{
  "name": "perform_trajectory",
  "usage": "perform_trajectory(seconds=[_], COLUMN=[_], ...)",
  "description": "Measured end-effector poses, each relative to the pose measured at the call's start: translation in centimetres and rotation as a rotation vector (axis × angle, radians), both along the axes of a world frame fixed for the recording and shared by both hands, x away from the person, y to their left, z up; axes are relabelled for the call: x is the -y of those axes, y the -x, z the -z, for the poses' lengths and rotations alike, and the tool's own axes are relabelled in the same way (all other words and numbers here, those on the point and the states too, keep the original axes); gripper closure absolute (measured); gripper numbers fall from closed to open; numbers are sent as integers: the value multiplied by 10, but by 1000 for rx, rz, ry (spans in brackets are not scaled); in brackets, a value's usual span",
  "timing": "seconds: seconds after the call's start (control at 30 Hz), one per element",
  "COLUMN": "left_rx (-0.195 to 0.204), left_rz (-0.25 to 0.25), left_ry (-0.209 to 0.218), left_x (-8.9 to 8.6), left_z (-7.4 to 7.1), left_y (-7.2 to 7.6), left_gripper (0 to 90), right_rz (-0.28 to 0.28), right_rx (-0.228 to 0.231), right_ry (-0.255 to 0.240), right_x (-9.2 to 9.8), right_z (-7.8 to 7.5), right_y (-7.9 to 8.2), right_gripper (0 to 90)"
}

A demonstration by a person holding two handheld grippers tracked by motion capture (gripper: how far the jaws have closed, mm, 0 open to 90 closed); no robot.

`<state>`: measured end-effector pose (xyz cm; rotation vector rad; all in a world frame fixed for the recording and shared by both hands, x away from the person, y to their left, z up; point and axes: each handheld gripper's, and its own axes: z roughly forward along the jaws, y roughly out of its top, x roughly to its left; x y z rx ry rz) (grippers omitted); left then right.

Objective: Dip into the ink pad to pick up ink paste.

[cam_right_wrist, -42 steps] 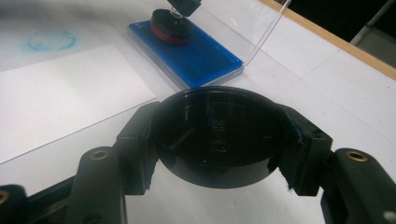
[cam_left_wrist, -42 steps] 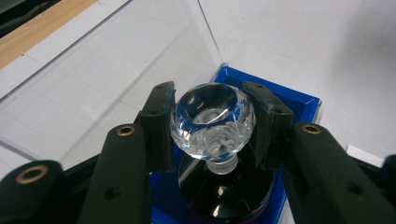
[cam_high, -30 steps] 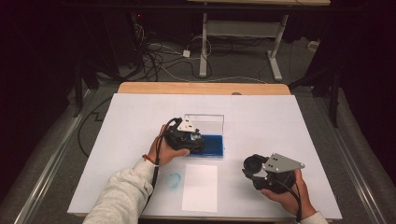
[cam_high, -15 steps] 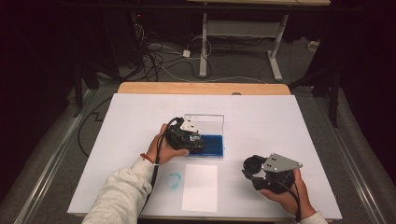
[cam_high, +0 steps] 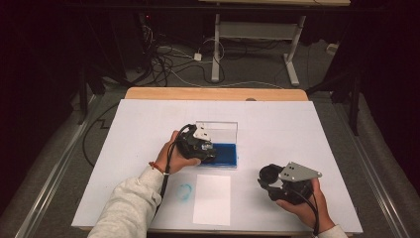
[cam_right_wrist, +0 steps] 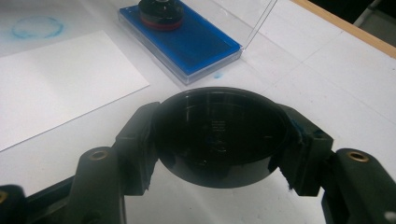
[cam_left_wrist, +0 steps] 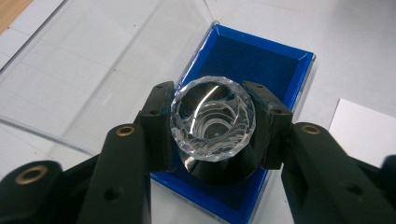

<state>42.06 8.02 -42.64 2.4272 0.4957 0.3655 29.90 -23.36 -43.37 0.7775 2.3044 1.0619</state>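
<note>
1. The left gripper (cam_high: 210,151) is clamped on a stamp with a faceted clear knob (cam_left_wrist: 213,119), the knob sitting between its pads, directly over the blue ink pad (cam_left_wrist: 261,65) in its open clear case (cam_high: 218,130).
2. A white sheet (cam_high: 213,198) lies just in front of the case.
3. The right gripper (cam_high: 270,176) grips a round black cap (cam_right_wrist: 219,133) between its jaws, well apart from the pad.

This looks like a lab or test room, dim around one lit work table (cam_high: 277,124) covered in white sheeting. Beyond it, at twelve o'clock, loose cables (cam_high: 168,64) sprawl over a grey carpet floor (cam_high: 257,64) beside the white metal legs of a desk (cam_high: 218,44). Dark curtains or partitions (cam_high: 44,74) close off nine and three o'clock.
</note>
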Motion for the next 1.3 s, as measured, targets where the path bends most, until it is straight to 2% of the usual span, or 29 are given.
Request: perform_trajectory(seconds=[0.03, 0.2, 0.6, 0.83, 1.07, 1.23, 1.3], left_rx=[2, -18, -8, -6, 5, 3, -17], left_rz=[3, 3, 6, 3, 2, -7, -14], left_ry=[-6, 17, 2, 11, -5, 6, 24], left_x=[0, -4, -1, 0, 1, 1, 0], left_z=[0, 0, 0, 1, 1, 1, 0], left_y=[1, -2, 0, 1, 2, 1, -1], left_gripper=[553, 552, 552, 552, 552, 551, 552], right_rz=[-3, -13, -11, -6, -5, -3, 0], right_rx=[-1, -6, -5, -8, -10, -10, -5], right_ry=[-1, 2, 3, -1, 1, 3, 1], right_x=[0, 0, 0, 1, 0, 1, 1], right_z=[0, 1, 2, 1, 2, 2, 1], right_y=[0, 0, 0, 0, 0, 0, 0], right_gripper=[382, 381, 380, 381, 380, 380, 380])
